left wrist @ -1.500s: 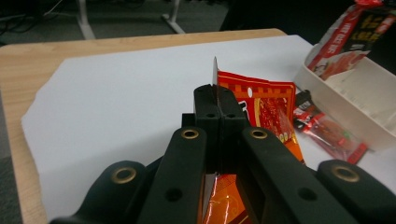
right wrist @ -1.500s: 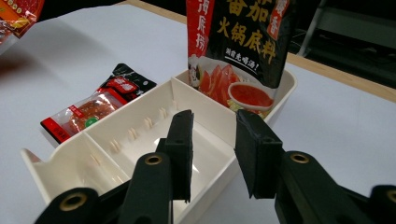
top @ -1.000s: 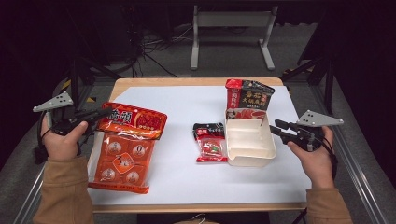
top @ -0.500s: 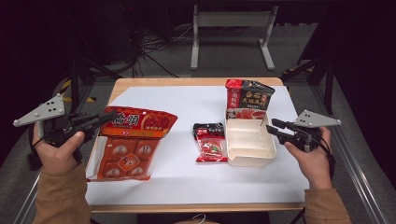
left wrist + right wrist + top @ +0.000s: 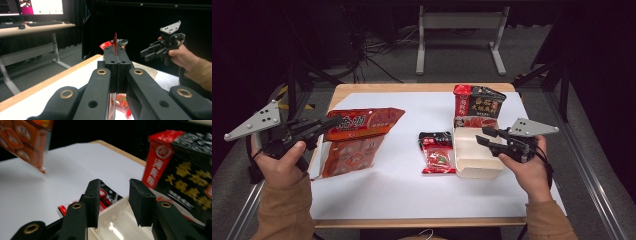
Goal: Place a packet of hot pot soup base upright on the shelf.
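High view: the left gripper (image 5: 329, 123), at the table's left edge, is clenched on the top edge of the orange packet (image 5: 357, 142), which hangs tilted with its lower end near the white sheet (image 5: 402, 190); its long axis runs down and toward the person. The right gripper (image 5: 482, 136) stands released over the cream tray (image 5: 474, 162), nothing between its jaws, which have just been opening. Against the earlier frames, the packet is lifted off the sheet and drawn leftward. The small red sachet (image 5: 438, 154) lies between packet and tray; the black-and-red box (image 5: 477, 104) stands beyond.

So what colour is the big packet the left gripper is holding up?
The big packet is orange-red with lighter print, clearest in the high view.
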The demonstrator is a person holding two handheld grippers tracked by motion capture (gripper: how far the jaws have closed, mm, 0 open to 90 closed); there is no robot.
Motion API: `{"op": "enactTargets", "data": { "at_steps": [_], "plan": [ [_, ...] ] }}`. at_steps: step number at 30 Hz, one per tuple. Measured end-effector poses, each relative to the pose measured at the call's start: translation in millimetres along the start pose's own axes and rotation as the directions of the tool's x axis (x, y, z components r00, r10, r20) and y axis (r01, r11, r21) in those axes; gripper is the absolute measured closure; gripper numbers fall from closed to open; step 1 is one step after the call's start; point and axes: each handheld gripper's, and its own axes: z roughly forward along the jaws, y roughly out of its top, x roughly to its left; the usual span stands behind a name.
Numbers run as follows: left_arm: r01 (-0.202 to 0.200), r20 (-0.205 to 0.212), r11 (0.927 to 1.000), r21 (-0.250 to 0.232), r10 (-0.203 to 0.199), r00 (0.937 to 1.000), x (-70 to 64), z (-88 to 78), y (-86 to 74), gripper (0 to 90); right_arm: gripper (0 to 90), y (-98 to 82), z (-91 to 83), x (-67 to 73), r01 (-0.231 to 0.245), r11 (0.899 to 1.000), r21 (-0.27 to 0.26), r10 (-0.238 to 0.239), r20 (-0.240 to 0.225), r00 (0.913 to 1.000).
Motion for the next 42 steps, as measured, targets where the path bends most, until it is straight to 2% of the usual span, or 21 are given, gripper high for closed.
{"op": "enactTargets", "data": {
  "at_steps": [2,6,13,19,21,26,27,29,30,31,32,33,35,37,40,42],
  "plan": [
    [0.008,0.017,1.0000,-0.004,-0.008,0.9998,-2.2,3.8,0.1,90.0,57.3,5.8,4.7,6.2,-0.006,0.999,-0.031,0.005,-0.034,0.9994],
    [0.011,0.063,0.9999,-0.007,-0.011,0.9979,-7.4,14.1,-0.4,90.0,53.4,18.8,16.6,20.7,0.006,0.998,-0.060,-0.012,-0.097,0.9952],
    [-0.009,0.129,0.9999,-0.009,0.010,0.9916,-21.6,28.5,0.8,90.0,49.7,39.9,39.0,47.6,0.036,0.995,-0.098,-0.055,-0.206,0.9769],
    [-0.015,0.156,0.9998,-0.012,0.016,0.9876,-29.6,36.9,-0.3,90.0,47.5,51.2,55.0,62.4,0.057,0.992,-0.117,-0.085,-0.255,0.9632],
    [-0.015,0.160,0.9998,-0.013,0.017,0.9869,-30.8,38.1,-0.5,90.0,47.4,52.1,56.7,63.9,0.055,0.991,-0.122,-0.085,-0.264,0.9609],
    [-0.023,0.182,0.9992,-0.033,0.029,0.9830,-36.9,44.1,-1.5,90.0,46.9,54.9,64.6,68.5,0.029,0.989,-0.148,-0.074,-0.311,0.9474],
    [-0.024,0.193,0.9990,-0.039,0.031,0.9806,-38.2,45.9,-1.8,90.0,46.9,55.3,65.9,69.0,0.024,0.988,-0.150,-0.071,-0.321,0.9443],
    [-0.025,0.209,0.9987,-0.043,0.034,0.9774,-39.9,48.1,-2.1,90.0,47.0,55.9,69.0,70.6,0.010,0.987,-0.162,-0.067,-0.353,0.9333],
    [-0.025,0.209,0.9987,-0.043,0.034,0.9774,-39.9,48.1,-2.1,90.0,47.0,55.9,69.0,70.6,0.010,0.987,-0.162,-0.067,-0.353,0.9333],
    [-0.026,0.217,0.9986,-0.046,0.035,0.9756,-41.2,49.3,-2.4,90.0,47.2,56.1,70.1,71.2,0.007,0.986,-0.167,-0.068,-0.364,0.9291],
    [-0.032,0.220,0.9983,-0.049,0.042,0.9746,-42.0,50.3,-2.6,90.0,48.5,56.6,72.0,72.9,0.001,0.984,-0.177,-0.070,-0.388,0.9188],
    [-0.035,0.222,0.9983,-0.046,0.045,0.9739,-42.7,50.9,-2.6,90.0,48.5,56.6,72.0,72.9,0.001,0.984,-0.177,-0.070,-0.388,0.9188],
    [-0.041,0.226,0.9981,-0.046,0.051,0.9729,-44.7,52.7,-3.2,90.0,51.4,57.1,73.0,74.5,0.006,0.983,-0.183,-0.081,-0.406,0.9103],
    [-0.045,0.229,0.9980,-0.046,0.054,0.9720,-45.7,53.5,-3.5,90.0,57.7,57.3,73.9,76.0,0.009,0.983,-0.182,-0.087,-0.426,0.9005],
    [-0.047,0.233,0.9977,-0.049,0.057,0.9708,-46.7,53.4,-3.5,90.0,72.3,57.4,74.0,77.5,0.016,0.984,-0.177,-0.098,-0.465,0.8799],
    [-0.050,0.223,0.9972,-0.055,0.061,0.9728,-46.0,51.9,-3.3,90.0,80.4,58.2,72.4,78.8,0.032,0.983,-0.182,-0.116,-0.478,0.8708]
  ]
}}
